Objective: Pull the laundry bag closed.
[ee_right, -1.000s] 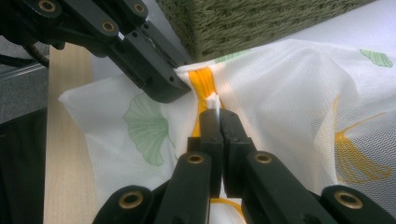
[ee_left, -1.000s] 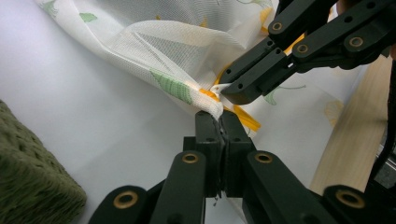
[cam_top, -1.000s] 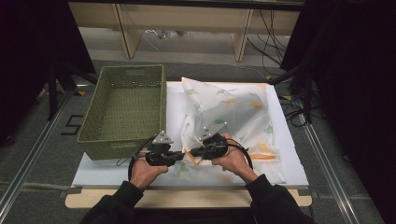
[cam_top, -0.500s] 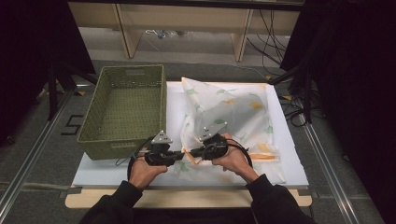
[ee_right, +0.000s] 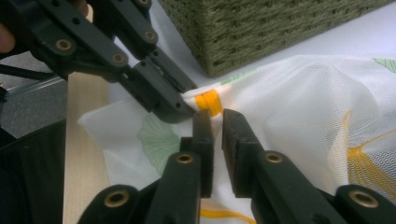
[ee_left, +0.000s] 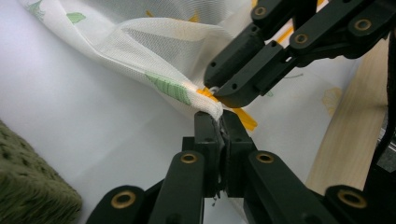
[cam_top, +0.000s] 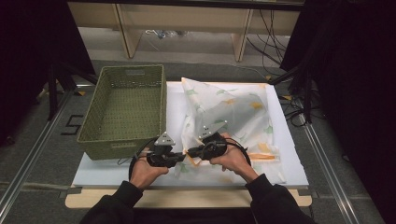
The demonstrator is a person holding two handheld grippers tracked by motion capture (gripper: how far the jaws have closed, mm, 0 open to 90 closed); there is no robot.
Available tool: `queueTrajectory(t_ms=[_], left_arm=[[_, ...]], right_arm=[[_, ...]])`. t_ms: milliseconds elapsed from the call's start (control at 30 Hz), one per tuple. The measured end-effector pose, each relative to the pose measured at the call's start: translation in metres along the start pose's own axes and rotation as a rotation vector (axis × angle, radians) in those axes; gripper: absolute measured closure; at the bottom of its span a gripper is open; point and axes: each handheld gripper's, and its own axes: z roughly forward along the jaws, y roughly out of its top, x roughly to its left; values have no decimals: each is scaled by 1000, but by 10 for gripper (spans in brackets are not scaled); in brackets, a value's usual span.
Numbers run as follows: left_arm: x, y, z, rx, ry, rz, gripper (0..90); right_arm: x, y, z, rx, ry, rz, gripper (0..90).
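Right now the mesh laundry bag lies on the white mat, just right of the green wicker basket, its long axis running from the far edge of the mat toward the person. Its near corner, where the orange zipper pull sits, is lifted slightly off the mat between both tools. The left gripper is clenched on the hemmed fabric corner, jaws pressed together with the cloth pinched between the tips. The right gripper comes at the same corner from the opposite side; its jaws stand a little apart, straddling the orange zipper pull without visibly pinching it. In the high view the two grippers meet nose to nose at the bag's near-left corner, so the pull lies directly ahead of the right tool, which is the nearer one to it. The zipper line seems to run away to the right along the bag's near edge, where the mat offers open room; the basket wall crowds the left side.
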Motion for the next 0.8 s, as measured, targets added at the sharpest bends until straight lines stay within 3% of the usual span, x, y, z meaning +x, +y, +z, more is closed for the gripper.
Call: queueTrajectory(t_ms=[233, 333, 433, 467, 600, 667, 733, 800], left_arm=[[1, 0, 0, 1, -13, 2, 867], [0, 0, 0, -13, -5, -17, 866], [0, 0, 1, -10, -7, -10, 866], [0, 0, 1, -9, -8, -10, 865], [2, 0, 0, 0, -15, -5, 859], [2, 0, 1, -19, -20, -33, 835], [3, 0, 1, -14, -21, -30, 827], [4, 1, 2, -41, -32, -66, 818]], right_arm=[[2, 0, 3, 26, -9, -12, 843], [0, 0, 3, 1, -15, -35, 871], [0, 0, 2, 10, -2, -31, 873], [1, -1, 2, 14, -9, -6, 872], [0, -1, 2, 11, -5, -8, 873], [1, -1, 2, 24, -1, -4, 875], [0, -1, 2, 26, 0, -18, 876], [1, -1, 3, 37, -6, -40, 900]])
